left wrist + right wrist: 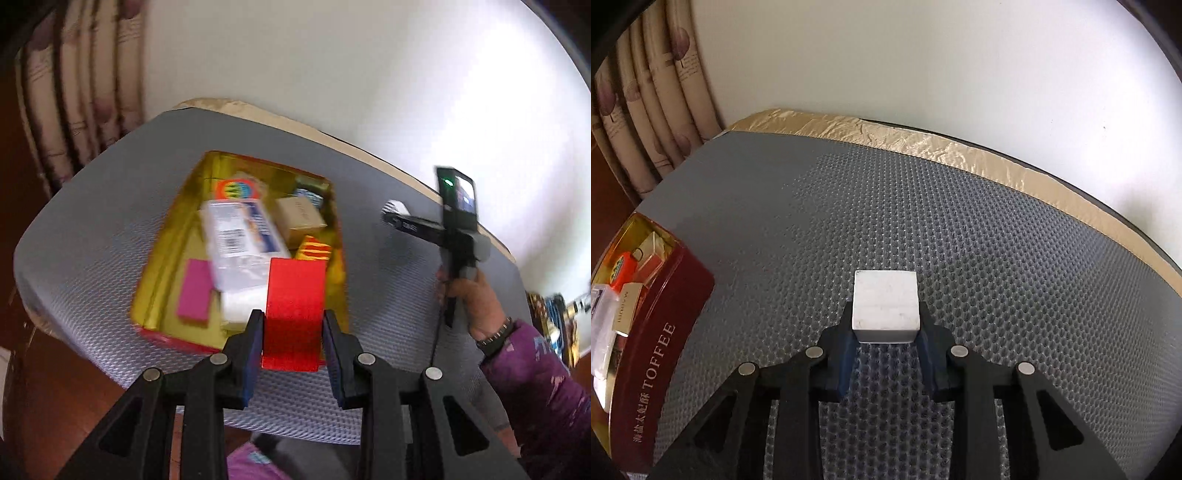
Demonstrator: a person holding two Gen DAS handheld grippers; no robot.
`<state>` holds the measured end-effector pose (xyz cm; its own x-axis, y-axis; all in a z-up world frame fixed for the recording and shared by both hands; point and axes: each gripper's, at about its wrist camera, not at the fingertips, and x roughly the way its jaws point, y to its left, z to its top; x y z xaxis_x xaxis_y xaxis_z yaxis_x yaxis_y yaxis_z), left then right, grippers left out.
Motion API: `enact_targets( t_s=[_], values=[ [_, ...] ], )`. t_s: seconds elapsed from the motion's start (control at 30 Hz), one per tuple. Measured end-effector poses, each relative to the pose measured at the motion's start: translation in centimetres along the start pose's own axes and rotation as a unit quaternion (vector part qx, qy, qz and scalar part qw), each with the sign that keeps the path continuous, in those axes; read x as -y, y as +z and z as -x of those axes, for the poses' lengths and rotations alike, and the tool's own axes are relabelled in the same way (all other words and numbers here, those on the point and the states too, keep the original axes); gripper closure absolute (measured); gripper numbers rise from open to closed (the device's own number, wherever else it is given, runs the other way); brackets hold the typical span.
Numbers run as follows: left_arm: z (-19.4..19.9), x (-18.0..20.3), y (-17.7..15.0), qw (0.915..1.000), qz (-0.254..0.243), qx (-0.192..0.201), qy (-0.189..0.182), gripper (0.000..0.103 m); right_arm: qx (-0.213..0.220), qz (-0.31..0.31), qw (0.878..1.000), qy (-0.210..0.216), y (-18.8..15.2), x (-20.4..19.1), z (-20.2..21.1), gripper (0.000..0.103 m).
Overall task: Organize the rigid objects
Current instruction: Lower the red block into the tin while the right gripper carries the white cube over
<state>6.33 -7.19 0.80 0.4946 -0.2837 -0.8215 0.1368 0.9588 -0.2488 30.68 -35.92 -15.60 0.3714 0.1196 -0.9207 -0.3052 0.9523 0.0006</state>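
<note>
My left gripper [293,323] is shut on a red block [294,314] and holds it above the near right corner of the gold-lined toffee tin [173,229]. The tin holds several items: a white packet [240,236], a pink block [195,292], a beige box [300,216]. My right gripper [885,317] is shut on a white block [885,305] low over the grey mat [923,221]. In the left wrist view the right gripper [393,212] is to the right of the tin. The tin's red side [653,354] shows at the far left of the right wrist view.
The grey textured mat [92,240] covers the table; a gold foil strip [923,142] runs along its far edge by the white wall. Curtains [646,92] hang at the back left. The person's right hand and purple sleeve [524,369] are at the right.
</note>
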Motion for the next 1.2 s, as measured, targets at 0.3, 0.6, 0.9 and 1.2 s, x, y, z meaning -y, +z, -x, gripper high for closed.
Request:
enact_targets(
  t_s=[0.3,0.6,0.9,1.2],
  values=[
    [0.1,-4.8,0.1,0.9980,0.051,0.013,0.035,0.072,0.054,-0.025,0.993,0.099,-2.5,-1.9,8.7,0.075],
    [-1.5,-5.7,1.6,0.9963,0.006,0.025,0.081,0.072,0.043,0.013,0.974,0.221,-4.6,-11.2,13.8,0.075],
    [-3.2,-7.6,3.3,0.9982,-0.003,0.009,0.060,0.072,0.006,0.058,0.972,0.227,-6.5,-16.7,12.7,0.075],
    [-5.5,-6.2,6.1,0.9928,-0.078,0.008,0.091,0.072,0.001,0.116,0.975,0.188,-7.9,-19.3,12.0,0.075]
  ],
)
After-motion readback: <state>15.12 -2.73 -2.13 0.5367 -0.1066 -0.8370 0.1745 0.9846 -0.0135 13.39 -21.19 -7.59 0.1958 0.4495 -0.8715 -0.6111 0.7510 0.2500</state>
